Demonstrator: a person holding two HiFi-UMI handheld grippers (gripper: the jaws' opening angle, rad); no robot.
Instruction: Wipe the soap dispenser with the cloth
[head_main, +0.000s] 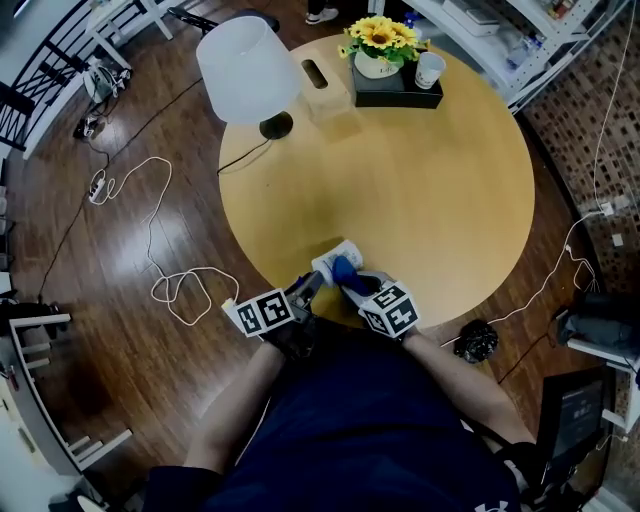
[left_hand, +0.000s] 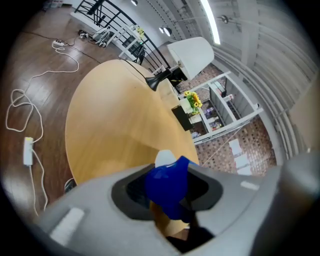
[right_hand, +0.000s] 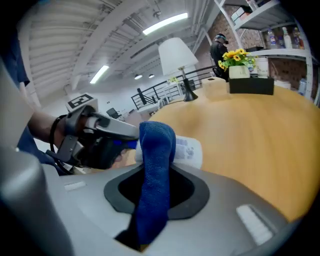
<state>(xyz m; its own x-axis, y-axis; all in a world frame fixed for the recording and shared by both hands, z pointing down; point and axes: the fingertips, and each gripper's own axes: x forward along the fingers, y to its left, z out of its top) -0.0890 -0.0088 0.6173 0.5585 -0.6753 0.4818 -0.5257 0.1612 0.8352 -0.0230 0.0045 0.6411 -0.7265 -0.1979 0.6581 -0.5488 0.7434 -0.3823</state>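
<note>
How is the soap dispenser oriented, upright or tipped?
Tipped: soap dispenser lies sideways, pump end in the left claw, blue cloth draped across its body.

Nothing legible; the small print on the soap dispenser (right_hand: 189, 151) is too blurred

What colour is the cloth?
Blue. The cloth shows best in the right gripper view.

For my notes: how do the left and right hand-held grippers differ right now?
The left hand-held gripper is shut on the blue pump of the dispenser; the right hand-held gripper on the cloth. The left steadies the dispenser; the right lays cloth over its body. Both meet at the near edge of the table.
</note>
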